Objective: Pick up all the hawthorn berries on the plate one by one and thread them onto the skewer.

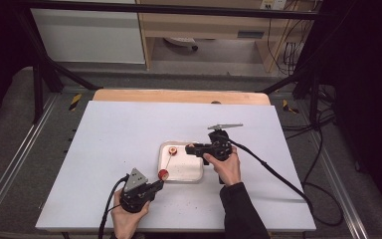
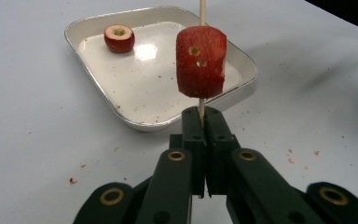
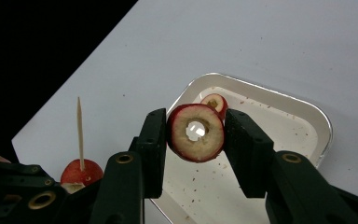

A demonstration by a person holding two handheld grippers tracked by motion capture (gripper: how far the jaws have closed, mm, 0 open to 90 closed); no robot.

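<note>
Your left hand-held gripper [image 2: 204, 122] clamps shut on the thin wooden skewer [image 2: 202, 9]; your right hand-held gripper [image 3: 195, 135] pinches one cored red fruit ring [image 3: 196, 132]. Three fruit pieces, one white tray [image 2: 242, 58].

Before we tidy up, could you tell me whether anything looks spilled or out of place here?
Small reddish-brown crumbs are scattered over the white table and inside the tray. They look like bits shed from the cored red fruit on the skewer. Nothing else stands out.
</note>
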